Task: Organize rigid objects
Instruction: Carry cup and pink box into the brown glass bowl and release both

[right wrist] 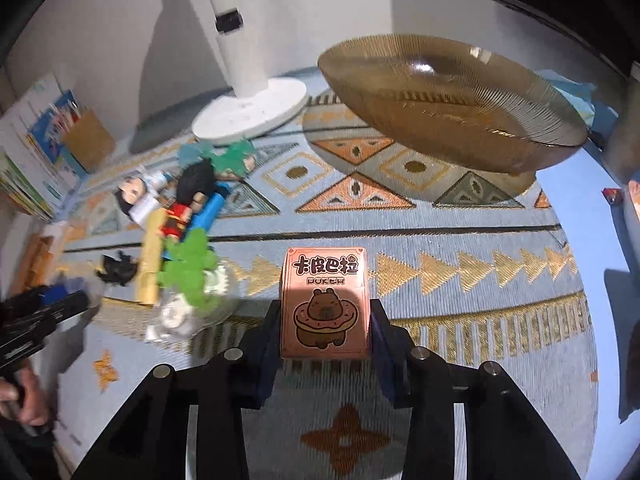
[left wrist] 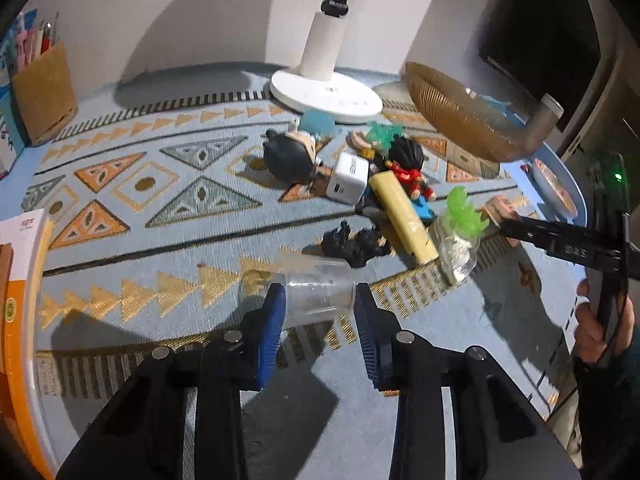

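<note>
your left gripper (left wrist: 320, 300) is clamped on the clear plastic cup (left wrist: 316, 292), right gripper (right wrist: 326, 320) squeezing the pink poker card box (right wrist: 325, 300).

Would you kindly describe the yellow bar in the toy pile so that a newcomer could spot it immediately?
Start at the white lamp base at the back of the patterned cloth and come forward into the toy pile. The yellow bar lies flat there, beside the white charger and the red-shirted figure. It alone is long, plain and pale yellow.

Your toy pile (right wrist: 176, 216) blurs in the right view — the amber bowl (left wrist: 456, 116) hides the tabletop (left wrist: 160, 360) behind it.
</note>
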Tool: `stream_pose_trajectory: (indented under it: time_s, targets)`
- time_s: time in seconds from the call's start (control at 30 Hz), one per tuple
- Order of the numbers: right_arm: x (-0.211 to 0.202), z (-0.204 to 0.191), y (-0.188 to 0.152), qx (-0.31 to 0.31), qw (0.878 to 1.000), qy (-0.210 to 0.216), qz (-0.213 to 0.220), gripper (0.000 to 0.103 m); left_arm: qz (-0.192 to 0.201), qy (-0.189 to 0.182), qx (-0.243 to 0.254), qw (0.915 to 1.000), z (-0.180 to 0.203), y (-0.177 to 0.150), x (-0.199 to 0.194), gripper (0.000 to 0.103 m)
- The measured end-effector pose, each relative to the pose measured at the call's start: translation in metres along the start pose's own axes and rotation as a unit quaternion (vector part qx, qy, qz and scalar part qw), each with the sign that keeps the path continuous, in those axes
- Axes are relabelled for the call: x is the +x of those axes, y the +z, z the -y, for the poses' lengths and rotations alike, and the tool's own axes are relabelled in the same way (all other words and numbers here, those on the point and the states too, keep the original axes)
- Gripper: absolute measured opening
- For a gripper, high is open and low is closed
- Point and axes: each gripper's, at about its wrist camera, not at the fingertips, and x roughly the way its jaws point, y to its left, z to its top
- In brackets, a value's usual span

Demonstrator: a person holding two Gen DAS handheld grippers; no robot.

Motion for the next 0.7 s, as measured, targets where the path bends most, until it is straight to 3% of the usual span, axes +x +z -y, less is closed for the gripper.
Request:
stream_pose_trajectory:
  time_s: [0.23,0.4,0.53,0.7]
  targets:
    - [-0.061,0.014,0.013,0.015,0.998,0.011,0.055,0.040,0.072,-0.017,0.023,0.9970,0.037,0.033,-0.047,0.032]
    - [-0.121,0.042,0.046,0.033,0.991,-0.027,0.131,0.040,0.132,-0.043,0.093,0.9860,0.111,0.092,-0.067,0.032]
    - [-0.126,0.077,0.080,0.082,0.985,-0.052,0.140,0.040,0.137,-0.063,0.130,0.9799,0.164,0.136,-0.038,0.032]
    - [-0.081,0.107,0.099,0.113,0.988,-0.067,0.085,0.040,0.077,-0.087,0.138,0.9836,0.207,0.166,0.047,0.032]
